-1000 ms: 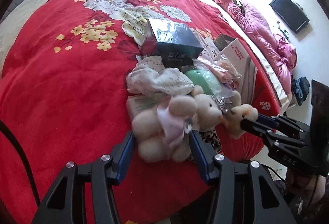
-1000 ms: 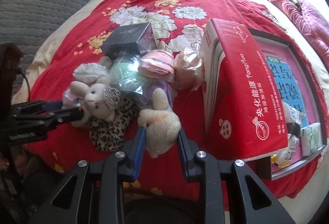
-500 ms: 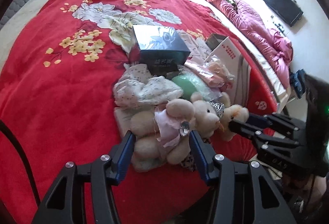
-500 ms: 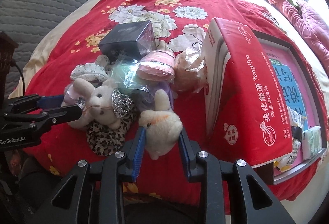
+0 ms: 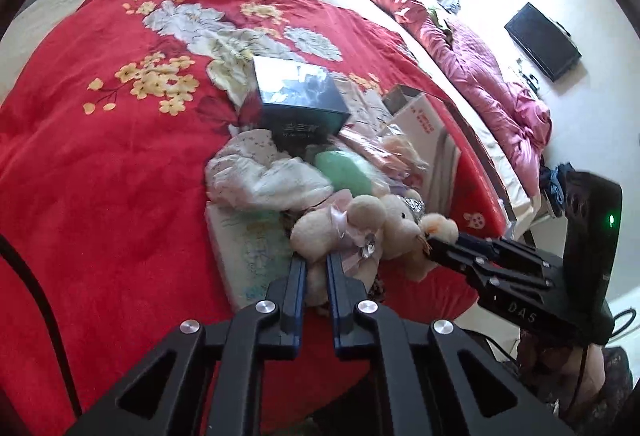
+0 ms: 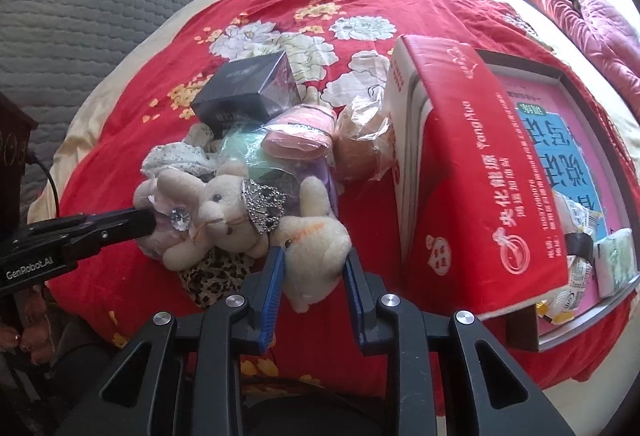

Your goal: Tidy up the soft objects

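Since the earlier frame the left gripper (image 5: pixel 316 260) has just been closing, its blue fingers now clenched on the lower body of the cream plush bunny with a lilac bow and silver crown (image 6: pixel 224 211), which had sat loosely between wide-apart fingers a second ago. That bunny lies on a leopard-print cloth (image 6: pixel 212 276) at the near edge of the red floral bedspread (image 5: pixel 100 163). Just beside it, touching, is the small cream plush toy with orange stitching (image 6: pixel 312 248); the right gripper (image 6: pixel 314 260) grasps it, a finger pressed against each flank, much as before. Behind the two toys sits a heap: a white crumpled cloth (image 5: pixel 260 175), a mint-green soft bundle in clear plastic (image 5: pixel 344 171), a pink folded item in plastic wrap (image 6: pixel 300 135) and a dark glossy box (image 5: pixel 296 95). A red and white cardboard carton (image 6: pixel 472 163) stands to their right.
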A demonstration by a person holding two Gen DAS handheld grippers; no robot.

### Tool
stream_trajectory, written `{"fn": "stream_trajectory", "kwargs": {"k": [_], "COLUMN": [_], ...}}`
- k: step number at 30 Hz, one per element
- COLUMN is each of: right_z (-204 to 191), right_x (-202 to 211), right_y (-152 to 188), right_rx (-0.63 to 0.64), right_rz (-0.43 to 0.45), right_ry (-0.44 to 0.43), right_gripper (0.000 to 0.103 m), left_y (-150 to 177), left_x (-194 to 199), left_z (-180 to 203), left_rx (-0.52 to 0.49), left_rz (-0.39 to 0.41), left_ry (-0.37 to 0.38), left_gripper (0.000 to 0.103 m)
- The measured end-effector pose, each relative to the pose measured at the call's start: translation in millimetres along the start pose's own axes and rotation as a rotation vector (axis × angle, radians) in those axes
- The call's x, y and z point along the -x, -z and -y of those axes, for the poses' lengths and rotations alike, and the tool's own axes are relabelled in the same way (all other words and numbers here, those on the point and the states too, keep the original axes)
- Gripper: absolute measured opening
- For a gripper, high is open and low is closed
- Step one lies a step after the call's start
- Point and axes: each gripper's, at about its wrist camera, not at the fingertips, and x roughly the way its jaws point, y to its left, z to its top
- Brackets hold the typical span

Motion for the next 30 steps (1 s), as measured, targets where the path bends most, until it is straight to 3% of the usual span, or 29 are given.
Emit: {"fn": "stream_trajectory", "kwargs": {"k": [7, 18, 23, 30], "right_z": [0, -1, -3, 0], "right_x": [8, 20, 15, 3], "right_y": [4, -1, 2, 6], "right_rx": [0.002, -0.002, 0.006, 0.027], "right_rz": [0.007, 0.047, 0.038, 0.013], "right_ry": [0.006, -0.006, -0.012, -0.004], "right_gripper": [0.029, 0.027, 0.025, 0.028], "left_y": [12, -4, -7, 2], "left_x": [-4, 28, 24, 3], "left_z": [5, 13, 14, -5], "left_rx": [-0.029, -0.031, -0.042, 0.004], "left_rz": [-0.033, 0.083, 0.072, 0.024], "left_ry": [-0.029, -0.044, -0.073, -0.034], "left_gripper": [0.01, 0.009, 0.009, 0.009]}}
